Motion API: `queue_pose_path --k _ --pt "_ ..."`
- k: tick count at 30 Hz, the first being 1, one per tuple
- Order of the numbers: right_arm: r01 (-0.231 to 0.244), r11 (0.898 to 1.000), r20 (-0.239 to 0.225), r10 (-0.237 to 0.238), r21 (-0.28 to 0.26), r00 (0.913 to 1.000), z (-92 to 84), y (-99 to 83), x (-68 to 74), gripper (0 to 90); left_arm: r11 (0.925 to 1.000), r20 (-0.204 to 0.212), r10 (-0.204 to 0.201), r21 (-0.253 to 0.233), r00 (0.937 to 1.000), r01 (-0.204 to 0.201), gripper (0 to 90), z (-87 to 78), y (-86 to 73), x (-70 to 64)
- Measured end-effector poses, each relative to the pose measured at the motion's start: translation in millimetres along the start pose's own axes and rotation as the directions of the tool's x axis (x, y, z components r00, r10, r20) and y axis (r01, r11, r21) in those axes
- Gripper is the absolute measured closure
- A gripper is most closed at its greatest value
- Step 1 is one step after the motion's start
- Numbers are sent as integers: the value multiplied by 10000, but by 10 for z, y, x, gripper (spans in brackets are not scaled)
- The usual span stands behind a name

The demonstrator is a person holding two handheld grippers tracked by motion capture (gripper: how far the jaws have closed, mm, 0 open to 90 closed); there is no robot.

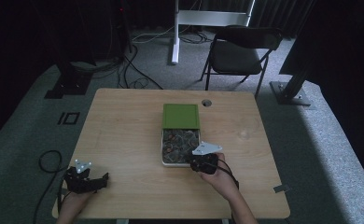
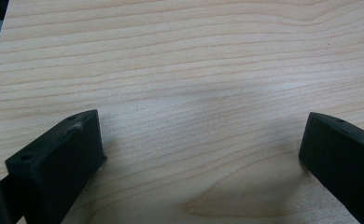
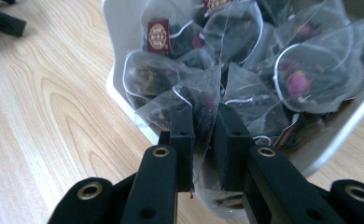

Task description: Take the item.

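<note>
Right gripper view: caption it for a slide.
Right gripper shut on a tea bag at the white box's edge.

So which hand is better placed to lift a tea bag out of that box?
The right: its claw is already pinched on a tea bag in the white box. The left claw sits open near the table's corner.

The left hand-held gripper (image 1: 87, 179) sits low at the near left corner, held in the person's left hand (image 1: 73, 201), its forearm coming in from the bottom edge. In the left gripper view its two black jaws stand wide apart with nothing between them. The right hand-held gripper (image 3: 203, 135) is held forward in the right hand (image 1: 222, 179), wrist angled inward; its jaws are pinched together on a tea bag (image 3: 196, 100)
</note>
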State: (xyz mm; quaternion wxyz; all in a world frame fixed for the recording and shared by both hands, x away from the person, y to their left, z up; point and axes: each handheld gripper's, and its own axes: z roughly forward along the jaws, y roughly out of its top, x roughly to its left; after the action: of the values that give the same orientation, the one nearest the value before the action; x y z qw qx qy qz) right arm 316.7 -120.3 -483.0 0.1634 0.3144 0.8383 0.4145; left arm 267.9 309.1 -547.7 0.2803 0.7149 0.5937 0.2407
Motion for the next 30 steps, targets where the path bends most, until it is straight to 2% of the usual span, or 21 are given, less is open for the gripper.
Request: queue_pose_path --k 7,8,11,22,30 --pt "-226 9987 28 228 -464 9997 -139 97 -30 798 10000 -1 0 0 10000 0 2 0 0 0" --pt "-94 9990 7 94 -446 10000 -160 115 -31 798 10000 -3 4 1 10000 -4 2 0 0 0" --pt "-145 9979 -79 140 -629 9999 -197 159 -28 798 10000 -1 -1 0 10000 1 2 0 0 0" --pt "-222 9938 -137 208 -1090 9997 -233 302 -35 799 10000 -2 -18 -15 10000 18 2 1 0 -1" --pt "-307 9894 34 315 -1420 9995 -297 361 -108 798 10000 -6 -13 -15 10000 13 2 1 0 -1"
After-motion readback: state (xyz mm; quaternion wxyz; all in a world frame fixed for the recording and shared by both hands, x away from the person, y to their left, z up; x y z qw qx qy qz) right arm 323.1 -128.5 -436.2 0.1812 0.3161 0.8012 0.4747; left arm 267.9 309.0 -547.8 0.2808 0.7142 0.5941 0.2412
